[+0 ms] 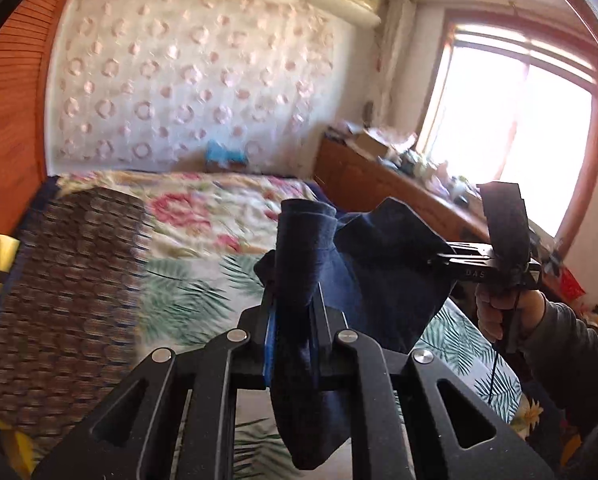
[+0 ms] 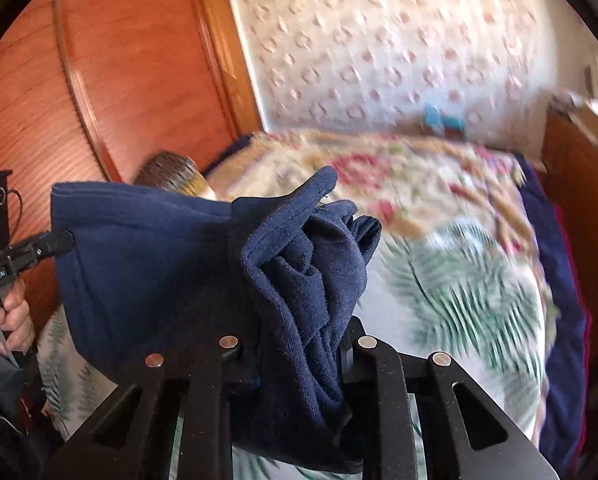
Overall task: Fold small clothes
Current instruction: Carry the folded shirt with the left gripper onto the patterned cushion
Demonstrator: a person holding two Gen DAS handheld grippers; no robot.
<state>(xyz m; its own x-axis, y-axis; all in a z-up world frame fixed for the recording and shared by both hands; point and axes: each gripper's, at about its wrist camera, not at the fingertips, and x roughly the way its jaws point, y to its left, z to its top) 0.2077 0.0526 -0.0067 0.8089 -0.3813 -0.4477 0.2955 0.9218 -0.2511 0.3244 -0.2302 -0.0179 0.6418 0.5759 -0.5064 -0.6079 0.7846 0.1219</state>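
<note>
Evidently early: left gripper (image 1: 295, 300) and right gripper (image 2: 299, 344) each clamp the navy garment (image 2: 147, 264), lifted off the bed (image 1: 203, 288), unfolded.

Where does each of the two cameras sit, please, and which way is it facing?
Left wrist: on the left tongs, facing the floral bed and window; the right tongs and right hand show.
Right wrist: on the right tongs, facing the bed and wooden door; the left tongs and left hand show.
Shared: the navy garment gripped by both, and the bed.
</note>
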